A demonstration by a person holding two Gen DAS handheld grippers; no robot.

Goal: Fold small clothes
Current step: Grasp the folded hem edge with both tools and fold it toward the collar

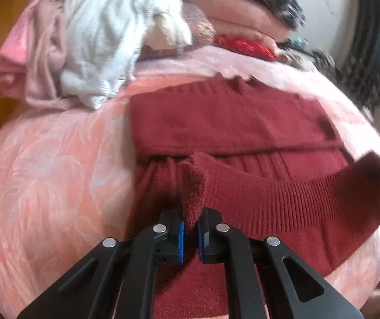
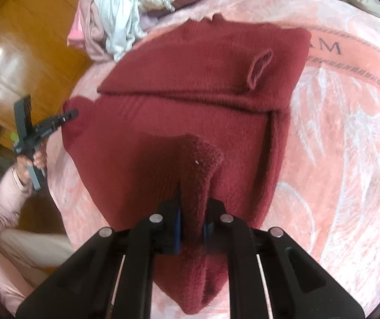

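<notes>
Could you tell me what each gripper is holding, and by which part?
Both hold the red sweater by its near hem: left gripper and right gripper each pinch a corner.

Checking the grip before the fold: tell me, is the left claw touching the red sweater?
Touching. The left wrist view shows the left claw with its blue pads pinching the red sweater hem.

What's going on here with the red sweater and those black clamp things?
A person is folding a dark red sweater on a pink blanket, using a handheld gripper in each hand. The left gripper and right gripper are each shut on a bottom corner of the sweater's hem, lifting it off the blanket. The sleeves are already folded in. A pile of other clothes waits behind.
</notes>
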